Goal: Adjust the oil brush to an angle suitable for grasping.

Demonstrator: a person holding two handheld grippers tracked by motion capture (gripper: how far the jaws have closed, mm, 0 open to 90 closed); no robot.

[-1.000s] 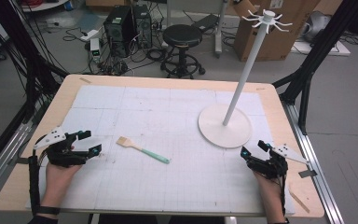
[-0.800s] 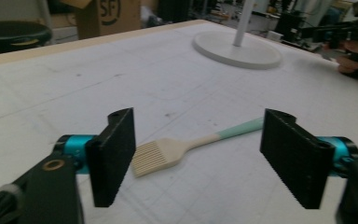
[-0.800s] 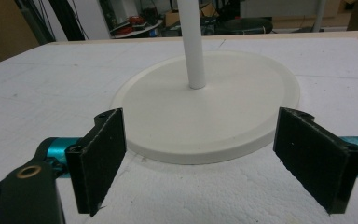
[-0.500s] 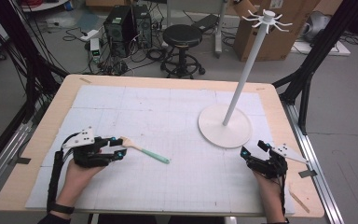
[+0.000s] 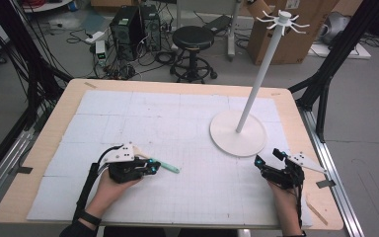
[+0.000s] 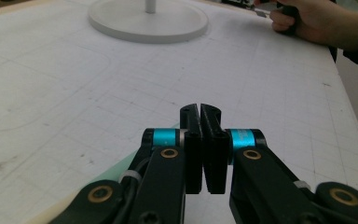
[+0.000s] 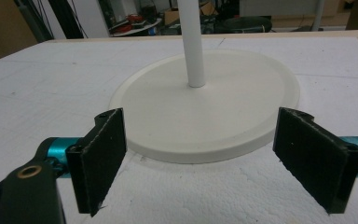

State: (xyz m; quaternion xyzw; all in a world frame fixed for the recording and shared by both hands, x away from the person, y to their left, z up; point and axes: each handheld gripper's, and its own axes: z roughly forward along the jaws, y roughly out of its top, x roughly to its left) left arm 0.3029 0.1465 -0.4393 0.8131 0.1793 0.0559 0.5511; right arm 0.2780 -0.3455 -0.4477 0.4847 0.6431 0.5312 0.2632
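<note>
A spatula (image 5: 170, 168) with a mint-green handle and a pale wooden head lies on the white mat, left of centre. My left gripper (image 5: 154, 165) sits right over its middle; the handle sticks out to the right past the tips and the head shows behind the gripper. Its jaws have just been closing and now stand shut (image 6: 200, 109), pad against pad, with no part of the spatula visible between them. The green handle (image 6: 114, 175) runs underneath the left jaw arm. My right gripper (image 5: 266, 158) rests open near the right front, its jaws (image 7: 200, 158) wide apart and empty.
A white hook stand rises from a round base (image 5: 227, 140) at the right of the mat, just beyond the right gripper; its base (image 7: 233, 126) faces the open jaws. The pole (image 5: 256, 84) carries several hooks on top. Bare wood borders the mat.
The left hand has slid right from the table's left edge onto the spatula, and its jaws went from wide open to shut. The spatula and the right hand have stayed put.
</note>
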